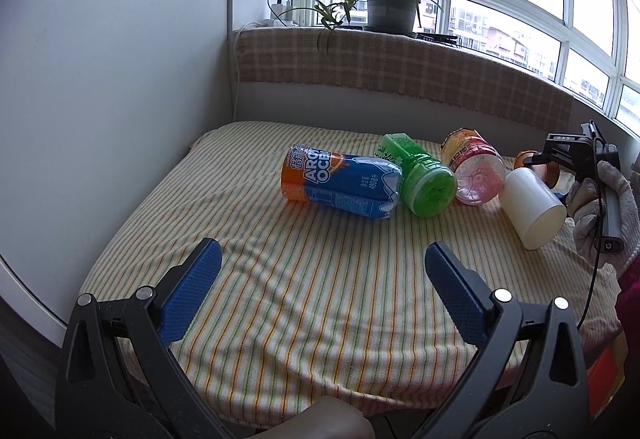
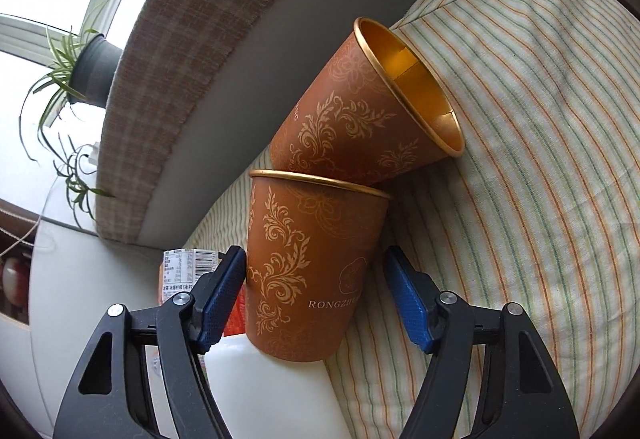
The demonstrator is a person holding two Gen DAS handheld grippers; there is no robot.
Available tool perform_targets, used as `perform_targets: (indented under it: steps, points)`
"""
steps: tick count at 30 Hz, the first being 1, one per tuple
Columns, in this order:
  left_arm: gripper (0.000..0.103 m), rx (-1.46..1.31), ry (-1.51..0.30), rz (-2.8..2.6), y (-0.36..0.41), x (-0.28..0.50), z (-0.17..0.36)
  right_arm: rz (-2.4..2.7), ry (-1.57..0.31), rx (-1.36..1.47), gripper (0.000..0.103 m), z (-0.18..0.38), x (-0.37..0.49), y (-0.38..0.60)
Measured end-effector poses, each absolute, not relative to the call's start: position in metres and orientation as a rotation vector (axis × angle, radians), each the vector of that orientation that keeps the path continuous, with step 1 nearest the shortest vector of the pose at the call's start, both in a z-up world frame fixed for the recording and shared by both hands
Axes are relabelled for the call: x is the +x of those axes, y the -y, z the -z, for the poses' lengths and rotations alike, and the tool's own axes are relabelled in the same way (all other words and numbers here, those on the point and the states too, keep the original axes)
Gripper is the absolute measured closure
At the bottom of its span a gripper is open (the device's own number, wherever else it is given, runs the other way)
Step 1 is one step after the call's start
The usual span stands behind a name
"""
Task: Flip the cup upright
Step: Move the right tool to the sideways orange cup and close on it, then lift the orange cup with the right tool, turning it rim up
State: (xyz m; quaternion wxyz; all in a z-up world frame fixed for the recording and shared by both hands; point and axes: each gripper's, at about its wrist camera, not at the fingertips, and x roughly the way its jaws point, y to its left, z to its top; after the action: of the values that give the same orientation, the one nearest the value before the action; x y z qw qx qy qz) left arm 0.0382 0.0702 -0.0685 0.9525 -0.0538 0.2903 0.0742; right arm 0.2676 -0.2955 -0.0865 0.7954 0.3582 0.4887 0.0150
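Note:
Two brown paper cups with gold floral print show in the right wrist view, which is rolled sideways. The near cup point(image 2: 308, 271) sits between the blue pads of my right gripper point(image 2: 314, 291); the left pad touches it, the right pad stands apart. The far cup point(image 2: 360, 107) lies behind it with its gold mouth showing. A white cup point(image 2: 276, 387) lies below. In the left wrist view my left gripper point(image 1: 322, 271) is open and empty over the striped cloth point(image 1: 280, 299). The white cup point(image 1: 532, 207) lies on its side at the right.
Cut bottle cups lie on their sides mid-table: blue-orange point(image 1: 340, 183), green point(image 1: 420, 179), pink point(image 1: 476, 171). A gloved hand point(image 1: 600, 211) holds the right gripper at the right edge. A white wall panel point(image 1: 100, 79) stands left; a potted plant point(image 1: 390, 7) is on the sill.

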Motion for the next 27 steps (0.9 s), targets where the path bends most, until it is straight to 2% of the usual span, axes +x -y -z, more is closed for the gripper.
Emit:
perform_targets:
  steps: [2,27]
  points:
    - [0.0,-0.106,-0.59,-0.149,-0.069,0.039,0.069,-0.047,-1.053,0.779,0.041,0.088,0.268,0.296]
    - [0.0,-0.106,-0.584,-0.11,-0.061,0.038,0.067,-0.06,-1.014,0.716,0.041,0.067,0.244,0.302]
